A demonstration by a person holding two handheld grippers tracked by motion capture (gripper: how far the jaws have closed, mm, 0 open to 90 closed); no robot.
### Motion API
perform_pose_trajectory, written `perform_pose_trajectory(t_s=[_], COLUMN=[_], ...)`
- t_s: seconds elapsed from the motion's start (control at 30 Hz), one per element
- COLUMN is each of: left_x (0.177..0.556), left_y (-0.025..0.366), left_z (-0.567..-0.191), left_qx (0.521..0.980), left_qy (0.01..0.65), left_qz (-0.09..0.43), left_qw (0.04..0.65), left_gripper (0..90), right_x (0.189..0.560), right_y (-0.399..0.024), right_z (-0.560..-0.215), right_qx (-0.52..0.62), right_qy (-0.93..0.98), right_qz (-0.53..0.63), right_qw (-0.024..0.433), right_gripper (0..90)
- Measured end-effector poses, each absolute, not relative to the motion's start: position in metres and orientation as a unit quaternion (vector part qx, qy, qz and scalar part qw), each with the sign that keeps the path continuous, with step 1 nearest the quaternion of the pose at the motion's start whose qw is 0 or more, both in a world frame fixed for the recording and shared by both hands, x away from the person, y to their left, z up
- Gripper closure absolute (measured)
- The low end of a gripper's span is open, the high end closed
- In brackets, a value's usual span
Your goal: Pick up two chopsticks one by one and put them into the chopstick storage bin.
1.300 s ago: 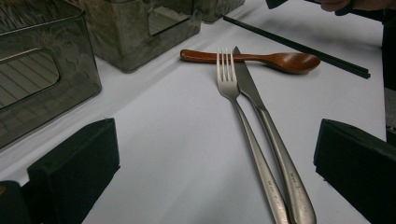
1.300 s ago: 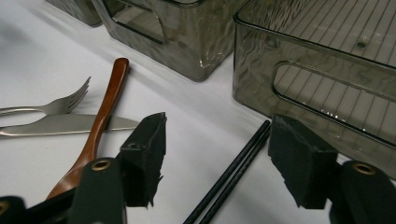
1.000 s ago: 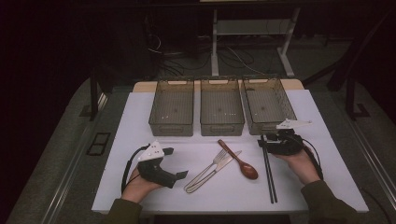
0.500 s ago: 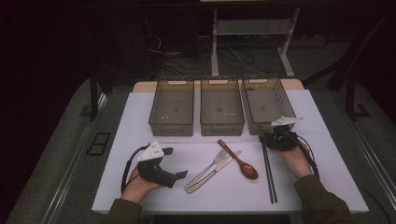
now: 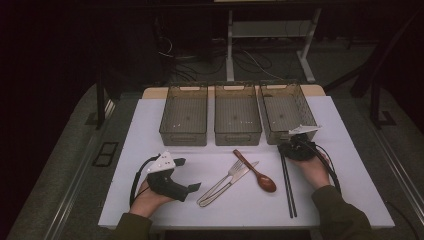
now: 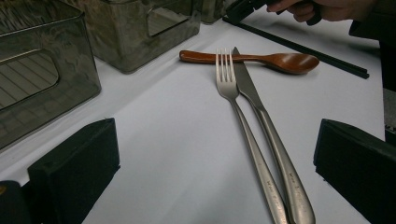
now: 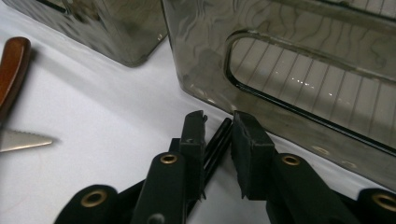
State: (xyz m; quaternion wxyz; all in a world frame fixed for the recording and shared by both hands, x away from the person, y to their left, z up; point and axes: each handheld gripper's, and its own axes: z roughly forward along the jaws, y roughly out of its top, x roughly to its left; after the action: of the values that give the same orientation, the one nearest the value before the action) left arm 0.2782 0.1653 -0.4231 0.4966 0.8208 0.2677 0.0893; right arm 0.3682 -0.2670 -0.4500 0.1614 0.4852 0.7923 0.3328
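Observation:
A pair of black chopsticks lies on the white table at the right, its far end between the jaws of my right gripper. In the right gripper view those jaws have just been closing around the chopsticks; a thin gap still shows beside the right pad. My left gripper rests open at the left, nothing in it. Its view looks across bare table between wide jaws at a steel fork, a knife and a brown wooden spoon.
Three smoky clear bins stand side by side at the back of the table. The right bin's wall rises just past my right jaws. Fork, knife and spoon lie mid-table.
My right gripper has shifted slightly toward the right bin and dropped onto the far end of the chopsticks, its jaws narrowing. The left hand has not moved.

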Motion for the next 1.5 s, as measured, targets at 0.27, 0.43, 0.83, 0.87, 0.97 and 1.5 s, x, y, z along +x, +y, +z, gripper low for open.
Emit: perform_pose_trajectory(t_s=[0.27, 0.43, 0.83, 0.87, 0.97, 1.5], left_x=[0.279, 0.278, 0.278, 0.278, 0.278, 0.278], left_y=[0.165, 0.165, 0.166, 0.166, 0.166, 0.167], left_z=[-0.423, -0.423, -0.423, -0.423, -0.423, -0.422], left_qx=[0.821, 0.821, 0.821, 0.82, 0.82, 0.819], left_qy=[0.265, 0.265, 0.266, 0.266, 0.266, 0.266], left_qz=[0.09, 0.091, 0.091, 0.091, 0.091, 0.092], left_qw=[0.497, 0.497, 0.498, 0.498, 0.498, 0.5], left_gripper=[0.0, 0.0, 0.0, 0.0, 0.0, 0.0], right_x=[0.37, 0.37, 0.369, 0.369, 0.369, 0.367], right_y=[-0.265, -0.265, -0.262, -0.261, -0.26, -0.24], right_z=[-0.452, -0.452, -0.452, -0.451, -0.452, -0.452], right_qx=[0.485, 0.485, 0.48, 0.48, 0.476, 0.43], right_qy=[0.793, 0.793, 0.796, 0.796, 0.798, 0.822], right_qz=[0.33, 0.33, 0.33, 0.33, 0.332, 0.345], right_qw=[0.167, 0.167, 0.163, 0.162, 0.162, 0.145], right_gripper=[74.7, 75.4, 78.4, 78.6, 79.0, 79.7])
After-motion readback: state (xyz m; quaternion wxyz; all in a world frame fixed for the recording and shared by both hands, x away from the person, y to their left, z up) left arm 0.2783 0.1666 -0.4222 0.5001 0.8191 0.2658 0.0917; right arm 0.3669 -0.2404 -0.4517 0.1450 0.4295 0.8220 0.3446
